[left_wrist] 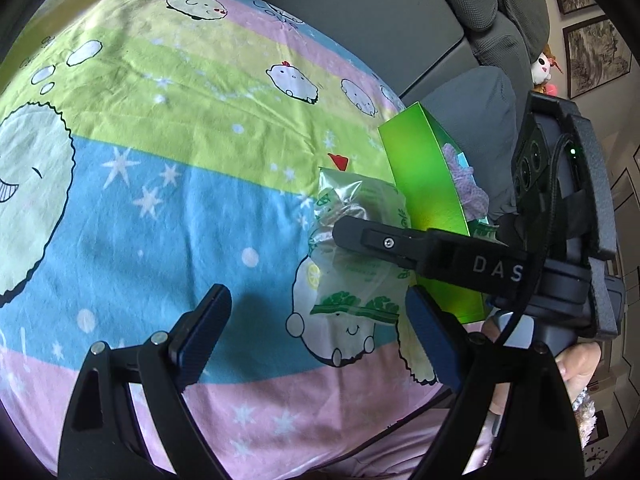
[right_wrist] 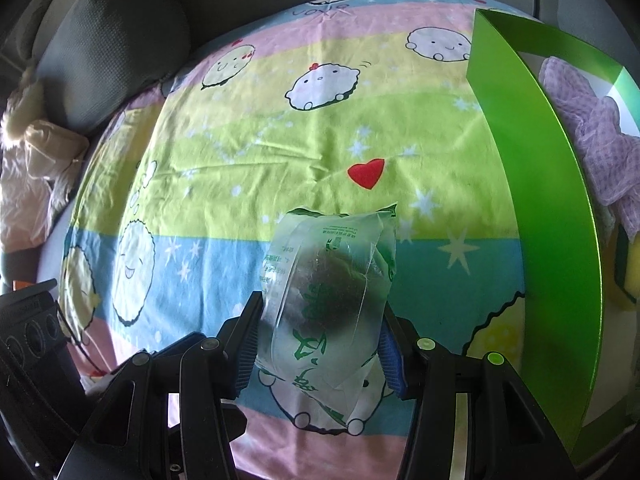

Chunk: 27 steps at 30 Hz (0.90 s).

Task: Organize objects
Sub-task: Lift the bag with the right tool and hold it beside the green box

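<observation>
The right gripper (right_wrist: 320,340) has its jaws closed in on a clear plastic packet (right_wrist: 332,292) printed with green lettering, one pad pressing each flank and the packet's far end sticking out ahead of the fingertips. Something dark and rounded shows through the film. Judging by the crinkled wrap, the packet is probably light, soft and slippery, so a grip across its full middle, as now, looks safer than a pinch on the loose sealed end, which could slide out. Too hard a squeeze might crush whatever is inside.

The left gripper (left_wrist: 320,344) holds nothing; its jaws stand wide apart above the bed sheet (left_wrist: 160,184), with the packet (left_wrist: 352,248) just ahead and to the right of the right-hand pad.

To the right of the right gripper's jaws stands a green box (right_wrist: 540,200), its tall near wall upright and close by. Inside it lie a lilac cloth (right_wrist: 592,144) and a yellow sponge (right_wrist: 624,276). That wall is the edge to mind: the packet would likely have to be raised over its rim before going in, and the cloth already takes up part of the space. Ahead and to the left of the jaws the sheet lies open, giving ample room to swing; a grey cushion (right_wrist: 116,48) sits well off at the far left.
</observation>
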Tool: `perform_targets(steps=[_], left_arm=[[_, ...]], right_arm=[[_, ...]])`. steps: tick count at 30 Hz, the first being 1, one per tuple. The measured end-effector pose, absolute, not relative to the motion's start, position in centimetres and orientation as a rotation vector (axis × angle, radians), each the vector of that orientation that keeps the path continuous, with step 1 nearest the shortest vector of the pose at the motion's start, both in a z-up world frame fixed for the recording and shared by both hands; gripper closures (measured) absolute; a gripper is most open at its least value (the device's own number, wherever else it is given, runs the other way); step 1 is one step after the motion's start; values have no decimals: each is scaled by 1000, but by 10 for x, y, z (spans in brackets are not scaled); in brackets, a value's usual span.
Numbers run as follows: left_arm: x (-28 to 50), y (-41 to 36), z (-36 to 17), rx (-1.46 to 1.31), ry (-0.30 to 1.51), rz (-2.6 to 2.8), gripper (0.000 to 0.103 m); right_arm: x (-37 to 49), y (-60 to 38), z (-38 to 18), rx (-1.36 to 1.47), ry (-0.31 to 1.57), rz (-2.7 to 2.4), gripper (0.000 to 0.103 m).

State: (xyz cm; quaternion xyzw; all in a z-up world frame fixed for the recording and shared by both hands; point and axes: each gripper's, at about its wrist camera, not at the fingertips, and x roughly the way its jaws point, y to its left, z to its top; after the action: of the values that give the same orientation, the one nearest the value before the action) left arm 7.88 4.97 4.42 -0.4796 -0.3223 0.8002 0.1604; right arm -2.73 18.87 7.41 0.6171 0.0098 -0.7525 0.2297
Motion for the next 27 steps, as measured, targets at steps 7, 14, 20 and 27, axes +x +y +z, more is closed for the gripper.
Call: perform_targets(steps=[7, 14, 20, 27], left_arm=[[79, 47, 40, -1347, -968, 2241, 14], [79, 55, 46, -1305, -925, 2214, 14], [77, 67, 44, -1315, -864, 2183, 14], [75, 69, 38, -1303, -886, 2147, 14]], right_arm=[[-30, 187, 73, 1700, 41, -2067, 50], [-34, 186, 73, 1704, 21, -2079, 50], [-37, 185, 73, 1699, 10, -2079, 50], [-37, 187, 73, 1703, -5, -2066, 50]])
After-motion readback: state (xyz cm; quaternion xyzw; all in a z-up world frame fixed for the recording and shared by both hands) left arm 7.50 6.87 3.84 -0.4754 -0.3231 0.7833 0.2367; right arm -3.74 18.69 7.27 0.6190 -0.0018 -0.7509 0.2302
